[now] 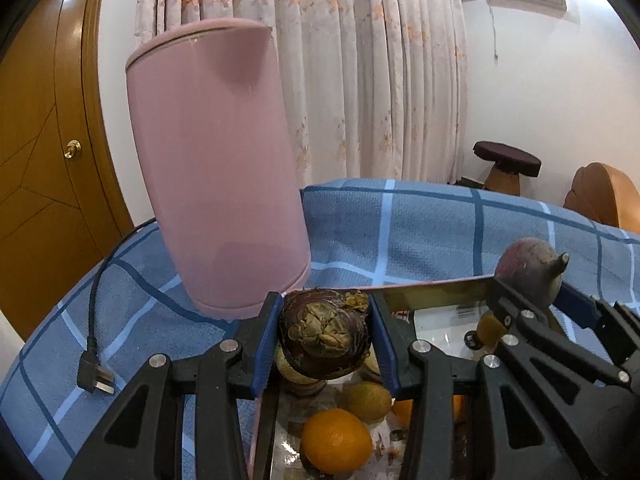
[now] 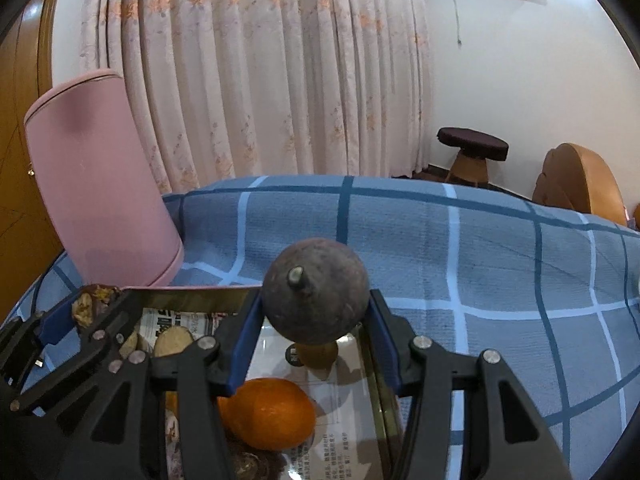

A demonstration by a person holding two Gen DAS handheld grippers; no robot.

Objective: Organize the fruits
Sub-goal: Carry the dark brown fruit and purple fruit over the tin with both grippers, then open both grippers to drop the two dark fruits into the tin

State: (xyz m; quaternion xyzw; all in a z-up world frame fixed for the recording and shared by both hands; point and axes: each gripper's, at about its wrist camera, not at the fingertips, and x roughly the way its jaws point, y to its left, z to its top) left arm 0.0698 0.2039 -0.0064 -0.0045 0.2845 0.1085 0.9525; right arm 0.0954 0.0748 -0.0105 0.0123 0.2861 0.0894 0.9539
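Observation:
My left gripper (image 1: pixel 325 334) is shut on a dark purple mangosteen with dried leaves (image 1: pixel 324 332), held above a shiny tray (image 1: pixel 436 294). My right gripper (image 2: pixel 315 322) is shut on a second dark mangosteen with a stem (image 2: pixel 316 292), also over the tray (image 2: pixel 192 298). The right gripper with its fruit shows at the right of the left wrist view (image 1: pixel 528 270). In the tray lie an orange (image 1: pixel 336 440), a yellow-green fruit (image 1: pixel 368 400) and other fruit. The right wrist view shows an orange (image 2: pixel 268 412) and a small brown fruit (image 2: pixel 318 354) below.
A tall pink cylinder container (image 1: pixel 216 168) stands on the blue checked cloth (image 1: pixel 420 232) just left of the tray. A black power plug and cord (image 1: pixel 94 374) lie at the left. A stool (image 2: pixel 472 152) and wooden chair (image 2: pixel 580 184) stand beyond the table.

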